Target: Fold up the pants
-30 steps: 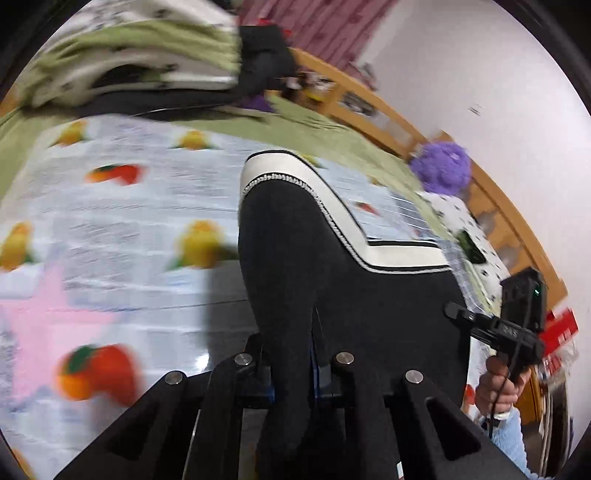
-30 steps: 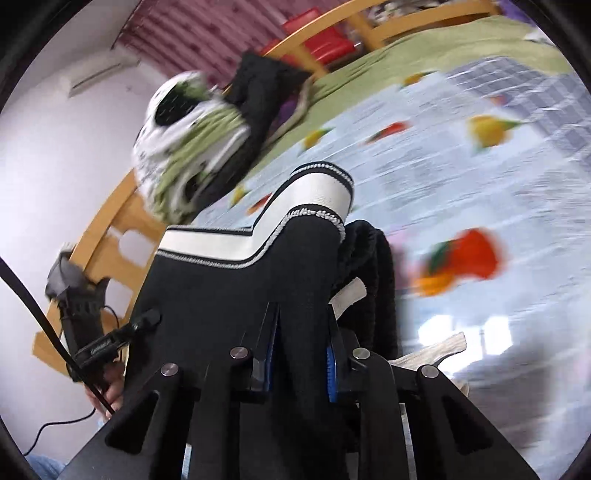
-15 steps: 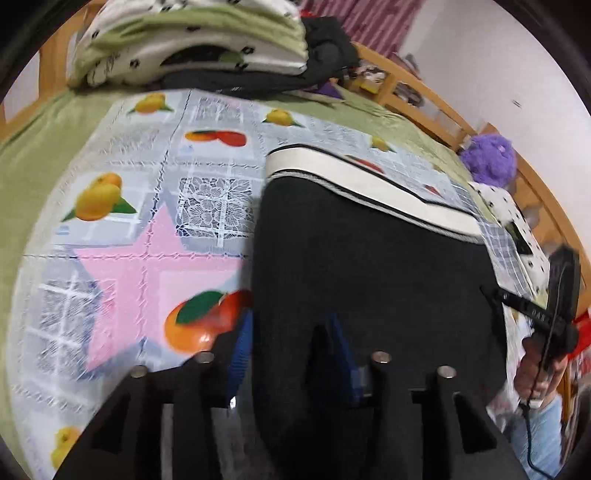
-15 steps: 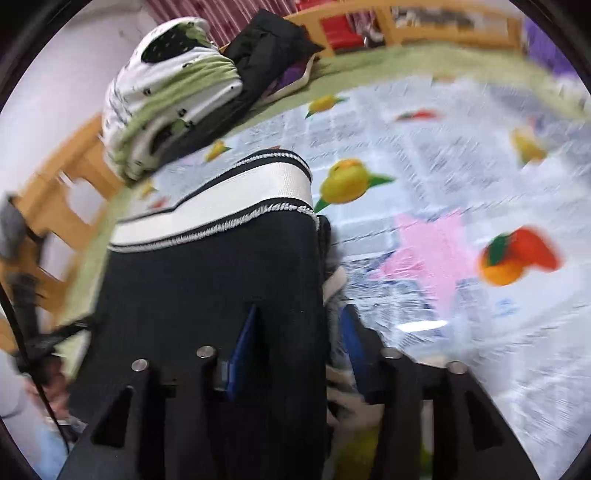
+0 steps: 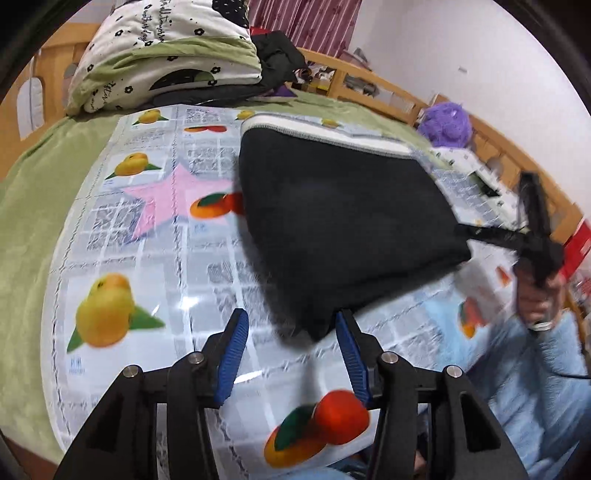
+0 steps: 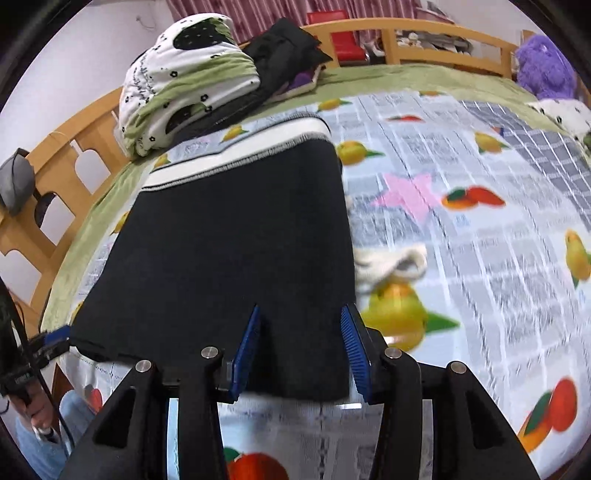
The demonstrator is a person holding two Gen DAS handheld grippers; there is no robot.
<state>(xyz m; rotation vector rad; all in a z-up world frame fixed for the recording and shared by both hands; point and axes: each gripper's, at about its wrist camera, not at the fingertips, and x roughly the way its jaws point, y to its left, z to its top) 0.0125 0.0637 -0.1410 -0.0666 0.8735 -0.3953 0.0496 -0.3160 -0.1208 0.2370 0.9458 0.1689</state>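
Note:
The black pants (image 5: 343,218) lie folded flat on the fruit-print tablecloth (image 5: 155,258), white waistband (image 5: 325,129) at the far end. My left gripper (image 5: 291,328) is open, its blue pads just in front of the near left corner of the fold. In the right wrist view the pants (image 6: 229,251) fill the centre. My right gripper (image 6: 301,332) is open, its pads either side of the near right corner, holding nothing. The right gripper also shows in the left wrist view (image 5: 535,236) at the far corner.
A folded green and white quilt (image 5: 166,59) and dark clothes (image 6: 284,48) are piled at the far end. A white fabric scrap (image 6: 391,262) lies right of the pants. A purple plush toy (image 5: 447,118) and wooden rails (image 6: 406,33) border the surface.
Both grippers have opened and let go of the pants, which now lie flat on the cloth. Both have drawn back toward the near edge.

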